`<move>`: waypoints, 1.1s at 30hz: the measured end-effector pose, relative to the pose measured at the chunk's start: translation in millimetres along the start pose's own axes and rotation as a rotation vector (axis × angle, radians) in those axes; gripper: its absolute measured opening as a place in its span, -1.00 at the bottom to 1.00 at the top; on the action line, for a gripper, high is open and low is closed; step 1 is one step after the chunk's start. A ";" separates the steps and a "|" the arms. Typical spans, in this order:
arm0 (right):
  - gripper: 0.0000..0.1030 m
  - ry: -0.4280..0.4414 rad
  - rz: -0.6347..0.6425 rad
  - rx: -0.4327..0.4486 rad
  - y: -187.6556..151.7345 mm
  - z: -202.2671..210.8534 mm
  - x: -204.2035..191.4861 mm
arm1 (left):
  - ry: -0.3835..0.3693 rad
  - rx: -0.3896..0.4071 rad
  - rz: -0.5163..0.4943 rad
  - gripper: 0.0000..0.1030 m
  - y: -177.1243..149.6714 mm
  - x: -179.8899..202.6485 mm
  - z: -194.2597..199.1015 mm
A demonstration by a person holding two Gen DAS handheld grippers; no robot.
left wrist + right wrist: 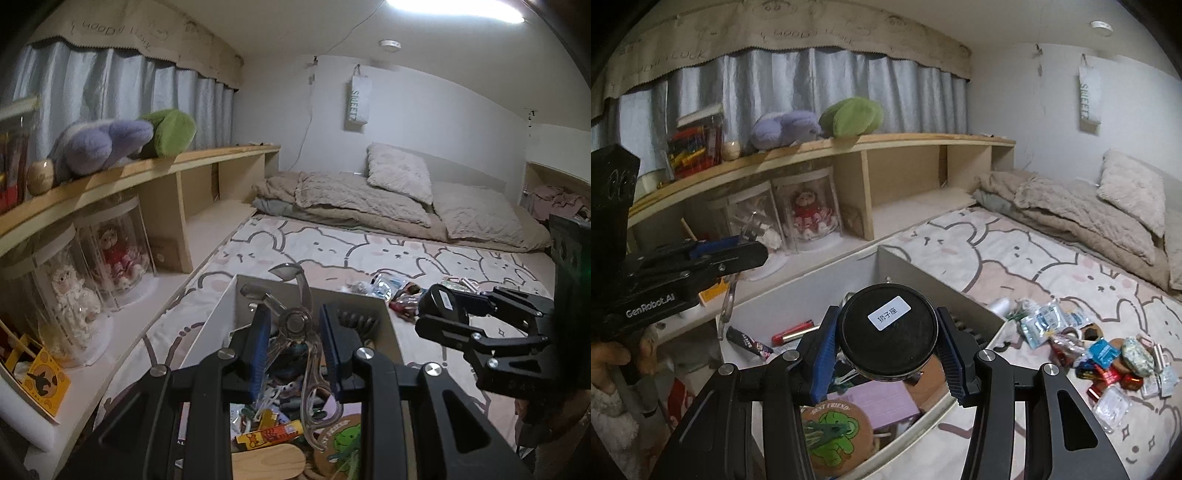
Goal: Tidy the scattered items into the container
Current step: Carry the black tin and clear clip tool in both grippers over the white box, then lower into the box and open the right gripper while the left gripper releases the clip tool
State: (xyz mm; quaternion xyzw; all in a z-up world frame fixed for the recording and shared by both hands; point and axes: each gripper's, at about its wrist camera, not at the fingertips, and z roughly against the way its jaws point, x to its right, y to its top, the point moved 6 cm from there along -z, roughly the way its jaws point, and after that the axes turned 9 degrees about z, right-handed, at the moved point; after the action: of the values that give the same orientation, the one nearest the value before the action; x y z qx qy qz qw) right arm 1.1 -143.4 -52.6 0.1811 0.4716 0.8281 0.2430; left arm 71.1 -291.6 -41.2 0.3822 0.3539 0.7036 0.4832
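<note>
Over white box [798, 291]: right gripper [886, 354] clamps black round labelled tin [888, 334], underside hidden; left gripper [293, 332] pinches metal scissors [299, 325].

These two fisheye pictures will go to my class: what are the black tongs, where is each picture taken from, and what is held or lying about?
No robot here: a person holds a two-finger tool in each hand, each with a camera looking along its fingers. The left camera shows the left tongs shut on clear-handled scissors over the white box, which already holds clutter. The right camera shows the right tongs shut on a round black tin with a white label, also above the box. Small packets and sweets lie scattered on the bunny-print bedsheet.
</note>
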 end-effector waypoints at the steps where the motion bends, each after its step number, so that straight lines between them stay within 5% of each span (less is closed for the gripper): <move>1: -0.02 0.003 0.003 -0.006 -1.2 -2.5 -1.6 | 0.003 -0.006 0.004 -0.47 -1.6 -2.0 -2.8; 20: -0.02 0.071 -0.010 -0.098 -18.5 -46.5 -11.6 | 0.088 -0.251 0.031 -0.47 -60.5 -46.4 -92.3; 31: -0.02 0.138 0.007 -0.147 -13.8 -83.6 -28.5 | 0.184 -0.259 -0.020 -0.47 -69.7 -66.3 -92.0; 33: -0.02 0.146 0.012 -0.157 -13.3 -90.0 -32.0 | 0.179 -0.254 -0.013 -0.35 -69.8 -67.3 -90.1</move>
State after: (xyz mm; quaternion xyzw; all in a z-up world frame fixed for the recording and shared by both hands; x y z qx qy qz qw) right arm -17.3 -218.4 -110.5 0.1037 0.4208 0.8749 0.2163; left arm 36.7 -347.4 -156.1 0.2515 0.3064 0.7709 0.4986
